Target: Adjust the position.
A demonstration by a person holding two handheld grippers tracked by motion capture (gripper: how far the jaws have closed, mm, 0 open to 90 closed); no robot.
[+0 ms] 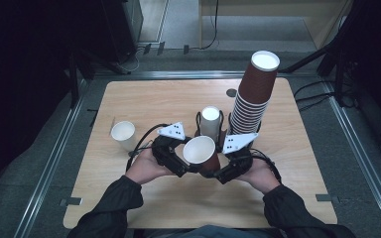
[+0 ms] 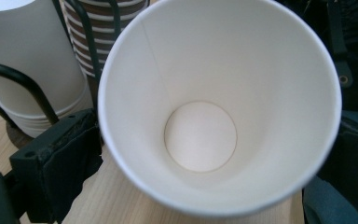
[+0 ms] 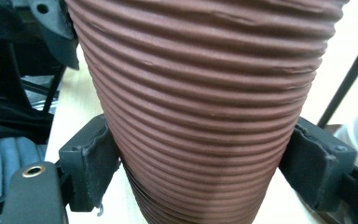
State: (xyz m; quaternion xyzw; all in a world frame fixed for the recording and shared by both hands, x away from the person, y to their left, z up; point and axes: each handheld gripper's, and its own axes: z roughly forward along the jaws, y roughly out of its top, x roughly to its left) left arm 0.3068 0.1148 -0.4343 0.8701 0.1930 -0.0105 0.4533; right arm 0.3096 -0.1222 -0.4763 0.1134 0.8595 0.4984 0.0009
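A brown ribbed paper cup (image 1: pixel 201 152) with a white inside is held above the table's front middle, its mouth tilted up toward the person. My left gripper (image 1: pixel 191 162) comes at it from the left and my right gripper (image 1: pixel 217 171) from the right. In the right gripper view both pads press the cup's ribbed wall (image 3: pixel 200 93), so the right gripper (image 3: pixel 200 161) is shut on it. The left gripper view looks down into the cup's mouth (image 2: pixel 200 137). The left gripper (image 2: pixel 209 156) has its near pad (image 2: pixel 70 158) against the rim; its other jaw is mostly hidden behind the cup.
A tall stack of brown cups (image 1: pixel 252 99) stands at the back right of the wooden table (image 1: pixel 149 99). A stack of white cups (image 1: pixel 211 121) sits in a black wire holder (image 2: pixel 37 91) just behind the grippers. One white cup (image 1: pixel 123 134) stands at the left.
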